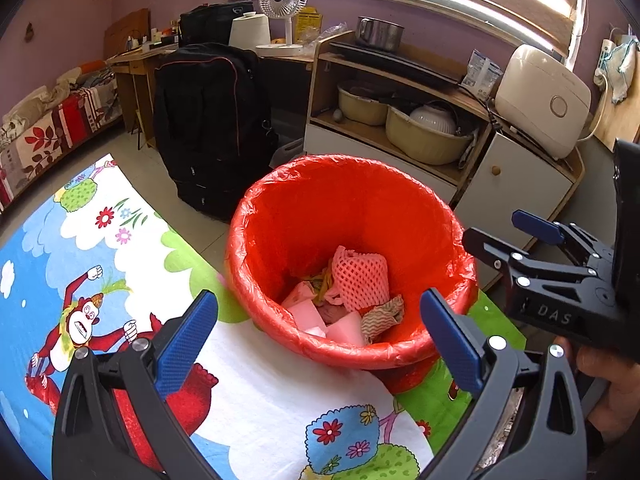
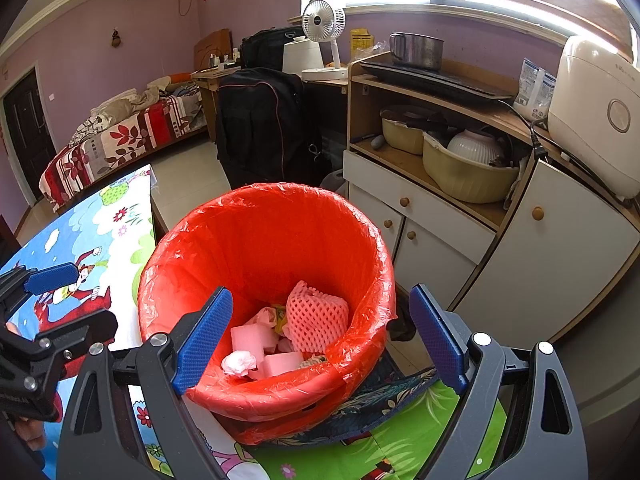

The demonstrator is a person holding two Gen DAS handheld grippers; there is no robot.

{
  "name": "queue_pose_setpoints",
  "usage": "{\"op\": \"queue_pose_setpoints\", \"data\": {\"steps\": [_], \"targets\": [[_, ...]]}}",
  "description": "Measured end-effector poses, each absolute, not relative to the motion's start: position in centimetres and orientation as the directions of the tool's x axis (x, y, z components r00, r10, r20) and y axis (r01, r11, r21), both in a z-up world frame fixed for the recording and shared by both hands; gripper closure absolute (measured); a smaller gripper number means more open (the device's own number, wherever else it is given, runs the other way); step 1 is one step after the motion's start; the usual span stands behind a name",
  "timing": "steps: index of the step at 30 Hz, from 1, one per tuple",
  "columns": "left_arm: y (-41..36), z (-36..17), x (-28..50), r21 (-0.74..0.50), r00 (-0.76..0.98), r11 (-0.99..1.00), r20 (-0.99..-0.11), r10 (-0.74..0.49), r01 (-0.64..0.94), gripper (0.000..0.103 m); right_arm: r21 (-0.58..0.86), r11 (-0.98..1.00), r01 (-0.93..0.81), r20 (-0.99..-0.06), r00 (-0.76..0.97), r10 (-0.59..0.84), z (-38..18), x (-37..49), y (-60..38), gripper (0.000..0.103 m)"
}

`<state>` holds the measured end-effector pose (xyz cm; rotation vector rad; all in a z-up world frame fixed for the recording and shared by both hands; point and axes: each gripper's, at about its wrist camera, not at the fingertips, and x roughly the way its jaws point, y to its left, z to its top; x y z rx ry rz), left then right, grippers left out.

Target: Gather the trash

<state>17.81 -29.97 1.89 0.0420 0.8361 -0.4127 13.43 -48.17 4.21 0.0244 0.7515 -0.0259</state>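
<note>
Both grippers hang over the bin (image 1: 352, 264), and neither carries anything. The left gripper (image 1: 320, 332) has its blue pads (image 1: 186, 340) spread wide, with the near rim of the bin sitting right between them. The right gripper (image 2: 320, 332) is just as wide, and its fingers frame the bin's mouth from the other side. Seen from the left camera, the right gripper (image 1: 500, 236) pokes in beside the bin's rim, empty and parted.

The trash is all down in the bin, ahead of and below the fingertips: a pink foam net (image 2: 316, 316), pale pink foam blocks (image 2: 268, 350), a crumpled tissue (image 2: 239, 362), and a patterned rag (image 1: 382, 316) against the near wall. The red liner (image 2: 260, 240) is folded over the rim, which keeps the bag open to catch whatever drops in.

The bin stands at the edge of a cartoon-print cloth (image 1: 120, 260), close to the person, so either gripper can reach its mouth without stretching. I see no loose trash on the cloth near the fingers in either view. With both pairs of fingers wide and empty above the bin, I'd judge a drop is just done and the collecting is at or near its end; whether any scrap lies out of view, I cannot tell. A cabinet (image 2: 500, 248) stands just behind the bin, so there is little room to swing on that side.
</note>
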Motion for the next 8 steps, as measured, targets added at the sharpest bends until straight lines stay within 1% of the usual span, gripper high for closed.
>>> {"op": "queue_pose_setpoints", "data": {"steps": [8], "targets": [[-29.74,1.92,17.99,-0.12,0.598,0.928,-0.734,-0.322,0.352,0.005,0.013,0.999,0.031,-0.683,0.73,-0.014,4.21,13.44,-48.18,0.019]]}}
